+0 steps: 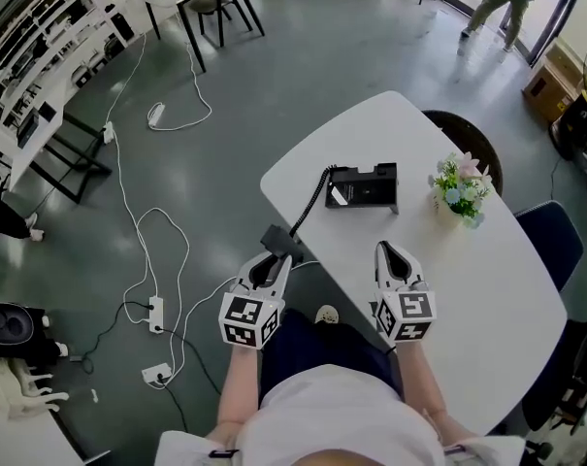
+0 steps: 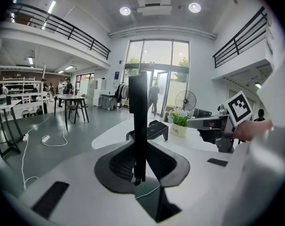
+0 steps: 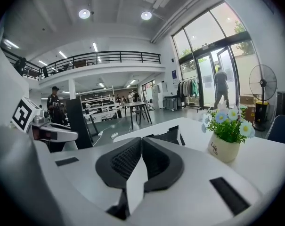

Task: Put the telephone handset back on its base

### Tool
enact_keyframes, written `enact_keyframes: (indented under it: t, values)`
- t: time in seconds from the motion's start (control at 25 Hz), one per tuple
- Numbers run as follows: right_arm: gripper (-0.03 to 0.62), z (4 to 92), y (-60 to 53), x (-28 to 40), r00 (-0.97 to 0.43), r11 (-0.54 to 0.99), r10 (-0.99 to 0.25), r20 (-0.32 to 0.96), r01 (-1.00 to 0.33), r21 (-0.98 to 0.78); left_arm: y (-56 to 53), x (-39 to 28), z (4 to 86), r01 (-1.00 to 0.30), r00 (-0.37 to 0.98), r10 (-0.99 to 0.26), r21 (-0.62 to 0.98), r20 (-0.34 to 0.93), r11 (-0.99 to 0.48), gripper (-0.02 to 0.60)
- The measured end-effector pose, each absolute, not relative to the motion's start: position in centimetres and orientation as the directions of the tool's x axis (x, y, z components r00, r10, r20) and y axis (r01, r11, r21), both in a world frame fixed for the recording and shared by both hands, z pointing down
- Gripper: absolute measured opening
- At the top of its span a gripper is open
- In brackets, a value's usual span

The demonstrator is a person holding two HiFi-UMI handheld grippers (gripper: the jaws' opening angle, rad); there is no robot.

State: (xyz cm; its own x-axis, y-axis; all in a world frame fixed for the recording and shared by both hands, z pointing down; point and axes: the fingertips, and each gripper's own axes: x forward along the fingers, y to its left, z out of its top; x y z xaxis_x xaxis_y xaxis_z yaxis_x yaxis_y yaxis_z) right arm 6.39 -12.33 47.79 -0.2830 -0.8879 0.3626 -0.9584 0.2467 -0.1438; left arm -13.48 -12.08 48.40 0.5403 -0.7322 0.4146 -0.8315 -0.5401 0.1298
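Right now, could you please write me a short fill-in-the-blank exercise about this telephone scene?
The left gripper is shut on the handset, which a coiled ___ ties to the base.
The jaws of the right gripper are ___, with nothing between them.
In the head view, the flower pot stands to the ___ of the base.
Missing words: cord; shut; right.
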Motion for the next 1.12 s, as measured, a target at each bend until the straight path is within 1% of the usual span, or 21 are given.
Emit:
enact_keyframes:
  t: [0.28,0.72,0.92,1.12]
  values:
    - [0.037,48.0,-11.0,6.7,-0.285,0.232,-0.89,0.356,-0.955,-0.184,-10.8,-12.7,48.9,-0.819,0.554,-0.702,0.142,0.448,-0.556,0.08]
    - [0.037,48.0,-9.6,6.8,-0.263,0.195,-0.903,0.338,-0.955,-0.223,-11.6,-11.1,48.5,-0.777,0.618,-0.655,0.216,0.434,-0.591,0.08]
    - [0.037,48.1,-9.7,6.5,-0.257,0.185,-0.903,0.344,-0.956,-0.226,-12.2,-10.6,48.8,-0.759,0.636,-0.63,0.213,0.446,-0.615,0.08]
    - [0.037,48.6,-12.5,6.7,-0.24,0.161,-0.901,0.362,-0.959,-0.234,-15.5,-10.5,49.2,-0.741,0.643,-0.603,0.185,0.472,-0.646,0.08]
